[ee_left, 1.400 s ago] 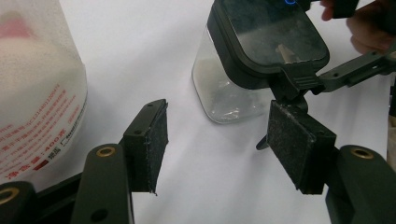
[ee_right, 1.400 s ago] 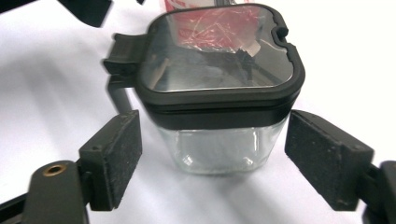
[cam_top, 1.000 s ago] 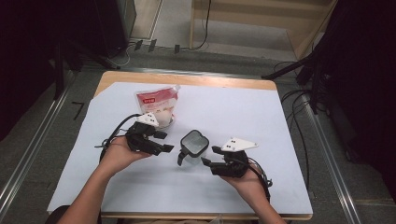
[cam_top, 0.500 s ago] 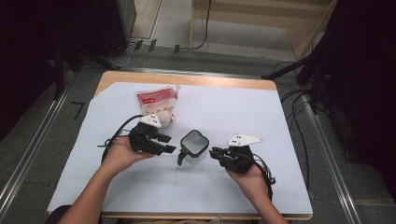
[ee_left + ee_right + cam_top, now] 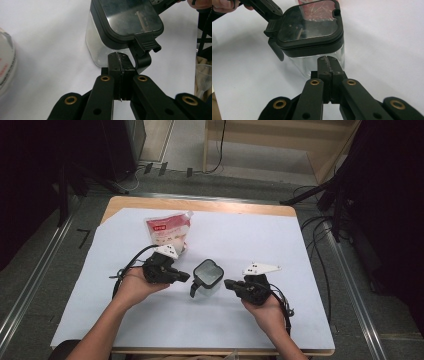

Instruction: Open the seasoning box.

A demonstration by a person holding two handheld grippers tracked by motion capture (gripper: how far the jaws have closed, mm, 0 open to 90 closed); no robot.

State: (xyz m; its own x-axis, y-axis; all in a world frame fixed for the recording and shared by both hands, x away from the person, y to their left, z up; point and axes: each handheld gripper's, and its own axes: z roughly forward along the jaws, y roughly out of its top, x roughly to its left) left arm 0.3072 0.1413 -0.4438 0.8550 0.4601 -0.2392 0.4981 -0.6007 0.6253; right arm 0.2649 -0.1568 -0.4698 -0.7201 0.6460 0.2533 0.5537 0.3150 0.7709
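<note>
Your left claw and right claw are both closed on nothing, flanking the lidded clear container mid-table, toward the near edge, probably poised to work its latch.

White-covered table with clear black-lidded jar and red-white pouch.

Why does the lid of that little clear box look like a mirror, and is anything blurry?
In both gripper views the clear plastic container with a black latched lid carries pale glare and reflections on its glossy lid panel; in the right gripper view it mirrors the red-and-white pouch. The shut black jaws close up look soft. In the high view the room around the white table sheet falls dark.
</note>
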